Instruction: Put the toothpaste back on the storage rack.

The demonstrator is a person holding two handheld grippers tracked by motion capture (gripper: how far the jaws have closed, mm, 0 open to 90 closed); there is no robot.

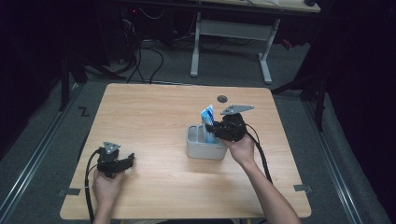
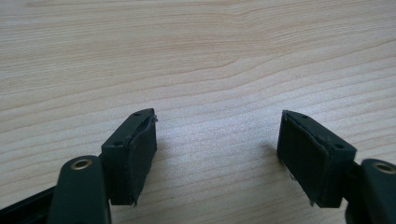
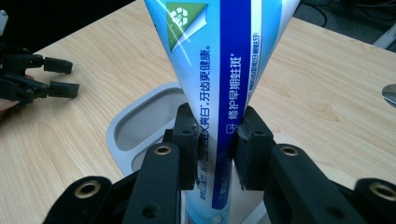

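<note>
The right hand-held gripper (image 3: 215, 154) is clenched on a blue-and-white toothpaste tube (image 3: 224, 70) printed with Chinese text and a green corner label. The tube stands upright between its jaws, its lower end inside a grey holder (image 1: 205, 148) just below. The left hand-held gripper (image 2: 217, 140) rests released, well apart to its side, over bare light wood bench (image 1: 154, 112). Beyond the bench lie grey floor, cables (image 1: 149, 60) and a white desk frame (image 1: 233, 32).

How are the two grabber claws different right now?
The right gripper is shut on the toothpaste tube; the left gripper is open and holds nothing. The right gripper is over the grey holder; the left gripper sits low near the wooden table. Both have black jaws.
</note>
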